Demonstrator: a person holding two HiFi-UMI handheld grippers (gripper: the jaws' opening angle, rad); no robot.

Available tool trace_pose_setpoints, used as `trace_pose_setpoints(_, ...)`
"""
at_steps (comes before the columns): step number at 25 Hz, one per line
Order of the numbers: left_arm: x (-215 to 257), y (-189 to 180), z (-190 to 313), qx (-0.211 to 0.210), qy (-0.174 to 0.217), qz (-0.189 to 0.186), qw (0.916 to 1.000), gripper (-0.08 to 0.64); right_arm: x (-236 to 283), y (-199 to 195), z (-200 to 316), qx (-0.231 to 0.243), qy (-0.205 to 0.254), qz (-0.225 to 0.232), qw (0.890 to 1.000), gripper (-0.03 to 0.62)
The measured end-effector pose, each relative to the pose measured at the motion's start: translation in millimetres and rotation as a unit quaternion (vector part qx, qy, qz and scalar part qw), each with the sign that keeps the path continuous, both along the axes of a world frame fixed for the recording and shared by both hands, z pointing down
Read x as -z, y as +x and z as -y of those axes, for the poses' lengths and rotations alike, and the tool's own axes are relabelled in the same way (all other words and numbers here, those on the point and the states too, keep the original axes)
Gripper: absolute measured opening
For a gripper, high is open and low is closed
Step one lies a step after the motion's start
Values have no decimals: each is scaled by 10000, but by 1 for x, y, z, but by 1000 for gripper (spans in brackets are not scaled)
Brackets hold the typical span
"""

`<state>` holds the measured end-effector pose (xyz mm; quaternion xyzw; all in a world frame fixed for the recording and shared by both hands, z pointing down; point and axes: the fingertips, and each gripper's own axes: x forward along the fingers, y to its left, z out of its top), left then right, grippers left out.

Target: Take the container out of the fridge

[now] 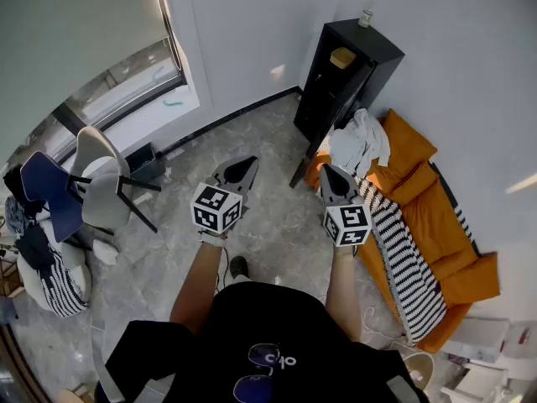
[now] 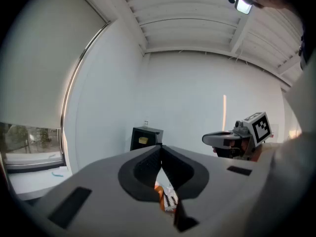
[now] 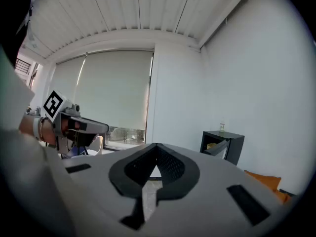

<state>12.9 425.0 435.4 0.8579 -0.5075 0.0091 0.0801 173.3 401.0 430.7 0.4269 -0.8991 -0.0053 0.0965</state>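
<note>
A black fridge [image 1: 351, 72] stands against the far wall with its door [image 1: 312, 151] swung open. On its top shelf sits a yellow container [image 1: 342, 57]. My left gripper [image 1: 244, 168] and right gripper [image 1: 328, 173] are held out side by side over the floor, well short of the fridge, both shut and holding nothing. In the left gripper view the fridge [image 2: 146, 137] and the container [image 2: 142, 140] appear small, just above the jaw tips [image 2: 160, 147]. The right gripper view has the fridge [image 3: 224, 144] off to the right of its jaw tips [image 3: 157, 146].
A small bottle [image 1: 366, 17] stands on top of the fridge. White cloth [image 1: 361, 141] lies piled beside the open door on an orange mattress [image 1: 436, 217] with a striped blanket [image 1: 404, 254]. Chairs [image 1: 84, 187] crowd the left by the window.
</note>
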Motion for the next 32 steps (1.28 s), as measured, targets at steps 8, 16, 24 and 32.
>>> trace_pose_setpoints(8,-4,-42,11,-138,-13,6,9999,8,-4,-48,9,-60,11,-42,10000,7)
trace_pose_setpoints(16,-20,-71,26,-401,-97,-17,9991,8,-10,-81,23,-304,-61,-17,9995,8)
trace_pose_setpoints(24,-37,-82,70,-520,-193,0,9985,8,-29,-95,64,-476,-207,-68,9986,8)
trace_pose_setpoints(32,-54,-99,160,-498,-271,99,9983,8,-50,-114,169,-555,-293,115,9980,8)
